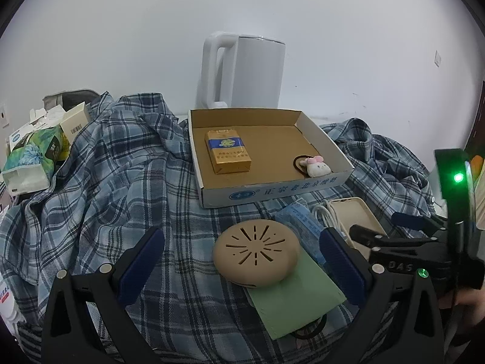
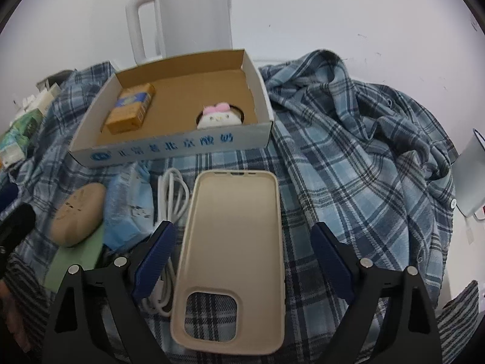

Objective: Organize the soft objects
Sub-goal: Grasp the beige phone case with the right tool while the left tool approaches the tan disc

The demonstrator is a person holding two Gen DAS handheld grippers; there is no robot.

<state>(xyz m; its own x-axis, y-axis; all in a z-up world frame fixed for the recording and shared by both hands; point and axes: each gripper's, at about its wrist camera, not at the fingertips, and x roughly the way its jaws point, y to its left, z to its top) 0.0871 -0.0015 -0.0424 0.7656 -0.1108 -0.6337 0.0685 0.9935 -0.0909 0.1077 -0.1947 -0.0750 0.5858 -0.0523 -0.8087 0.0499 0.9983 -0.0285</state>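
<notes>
My left gripper [image 1: 242,233] is open over a round tan silicone pouch [image 1: 254,248] that lies on a green card sleeve [image 1: 297,300]. Its blue pads stand clear of the pouch on both sides. My right gripper [image 2: 244,226] is open around a beige phone case [image 2: 233,251] lying inside-up on the plaid shirt [image 2: 363,151], with a gap at each pad. Behind stands a shallow cardboard box [image 2: 169,148] holding a yellow cigarette pack [image 2: 130,107] and a plush hair tie [image 2: 219,116]. A blue packet [image 2: 128,206] and a white cable [image 2: 172,194] lie between pouch and case.
A white kettle [image 1: 242,69] stands against the wall behind the box. Tissue packs and small cartons [image 1: 30,157] crowd the left edge. A white mug [image 2: 469,182] stands at the far right. A black hair tie [image 1: 306,330] peeks from under the green sleeve.
</notes>
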